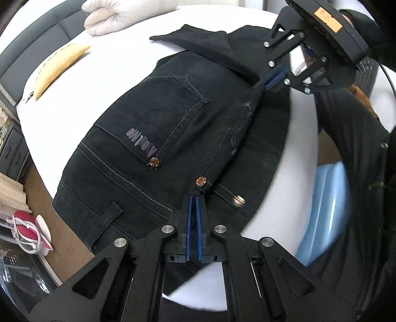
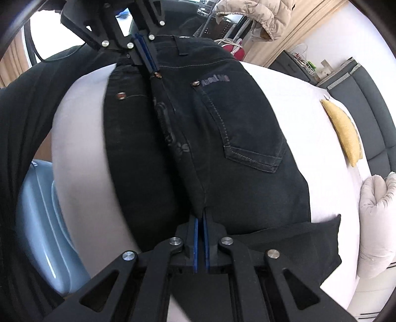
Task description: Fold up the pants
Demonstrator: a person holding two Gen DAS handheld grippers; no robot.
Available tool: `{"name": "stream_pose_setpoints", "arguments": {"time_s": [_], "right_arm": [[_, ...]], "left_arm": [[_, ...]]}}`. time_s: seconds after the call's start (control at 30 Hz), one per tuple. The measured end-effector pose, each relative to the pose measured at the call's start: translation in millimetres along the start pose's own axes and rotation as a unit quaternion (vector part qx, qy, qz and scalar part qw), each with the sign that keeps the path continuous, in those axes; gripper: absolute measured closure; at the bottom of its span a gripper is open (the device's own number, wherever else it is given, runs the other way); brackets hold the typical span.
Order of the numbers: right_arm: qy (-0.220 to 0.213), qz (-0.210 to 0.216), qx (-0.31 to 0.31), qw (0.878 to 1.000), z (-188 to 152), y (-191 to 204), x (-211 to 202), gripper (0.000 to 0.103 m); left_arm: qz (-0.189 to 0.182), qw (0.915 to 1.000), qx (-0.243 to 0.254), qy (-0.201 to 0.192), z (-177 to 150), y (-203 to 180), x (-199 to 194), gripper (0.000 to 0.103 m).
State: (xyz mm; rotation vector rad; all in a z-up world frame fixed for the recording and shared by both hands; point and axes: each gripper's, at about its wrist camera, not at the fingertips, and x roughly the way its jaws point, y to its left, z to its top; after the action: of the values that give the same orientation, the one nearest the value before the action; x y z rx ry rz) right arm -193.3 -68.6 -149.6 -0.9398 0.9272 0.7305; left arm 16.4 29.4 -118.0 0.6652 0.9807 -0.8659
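Observation:
Black jeans (image 1: 158, 119) lie on a white bed (image 1: 81, 99), folded lengthwise with a back pocket facing up. My left gripper (image 1: 194, 195) is shut on the jeans' folded edge at the waistband, by a copper rivet. My right gripper (image 2: 200, 215) is shut on the same folded edge lower down, near the crotch. In the left wrist view the right gripper (image 1: 259, 85) shows at the far end of the raised edge; in the right wrist view the left gripper (image 2: 154, 73) shows at the waistband. The edge is stretched taut between them. The jeans (image 2: 235, 128) fill the right wrist view.
A yellow cushion (image 1: 57, 67) and a pale padded quilt (image 1: 113, 17) lie on the bed's far side. A light blue tub (image 1: 324, 210) sits beside the bed. The person's dark-sleeved arm (image 1: 354, 138) is close. Grey headboard (image 2: 371, 104) lies beyond the cushion.

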Motion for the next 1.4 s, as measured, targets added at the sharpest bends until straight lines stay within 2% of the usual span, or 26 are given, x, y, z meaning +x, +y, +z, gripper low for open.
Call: {"name": "stream_pose_setpoints", "arguments": {"time_s": [0.13,0.23,0.37,0.63,0.8,0.93,1.03,1.2,1.27,1.33,1.4], "right_arm": [[0.011,-0.008,-0.014,1.0,-1.6,14.1,1.4,0.098],[0.02,-0.024,-0.02,0.999,-9.7,35.3,-3.6,0.098],[0.02,-0.037,-0.019,0.999,-7.9,40.3,-6.9,0.098],[0.021,-0.045,-0.018,0.999,-20.9,66.2,-20.5,0.098],[0.023,-0.057,-0.026,0.998,-23.9,76.5,-19.3,0.098],[0.021,-0.058,-0.024,0.998,-25.2,78.0,-18.4,0.098],[0.021,-0.063,-0.029,0.997,-24.8,81.2,-19.0,0.098],[0.021,-0.062,-0.02,0.998,-26.9,84.0,-20.5,0.098],[0.019,-0.061,-0.017,0.998,-28.5,83.4,-20.6,0.097],[0.018,-0.06,-0.012,0.998,-28.8,82.5,-17.3,0.097],[0.019,-0.059,-0.009,0.998,-28.3,82.7,-11.0,0.097]], "left_arm": [[-0.003,0.9999,0.005,0.013,-8.0,-14.3,-1.5,0.103],[0.001,0.9998,0.0,0.021,-16.0,-9.4,-0.4,0.103],[0.004,0.9997,-0.017,0.016,-21.2,-7.4,-1.6,0.103],[-0.003,0.9999,-0.012,0.005,-25.2,-7.2,-14.3,0.103],[-0.028,0.999,-0.024,-0.025,-21.0,-6.3,-47.0,0.103],[-0.038,0.9948,-0.066,-0.068,-3.3,7.8,-58.8,0.103],[-0.042,0.9908,-0.092,-0.09,16.5,13.7,-51.1,0.103],[-0.048,0.9891,-0.107,-0.089,43.2,5.7,-17.2,0.103],[-0.047,0.9898,-0.109,-0.078,47.2,1.6,-1.0,0.103],[-0.028,0.9934,-0.105,-0.035,43.2,-3.4,24.3,0.103],[-0.024,0.9931,-0.109,-0.036,33.6,-4.2,34.6,0.103]]}}
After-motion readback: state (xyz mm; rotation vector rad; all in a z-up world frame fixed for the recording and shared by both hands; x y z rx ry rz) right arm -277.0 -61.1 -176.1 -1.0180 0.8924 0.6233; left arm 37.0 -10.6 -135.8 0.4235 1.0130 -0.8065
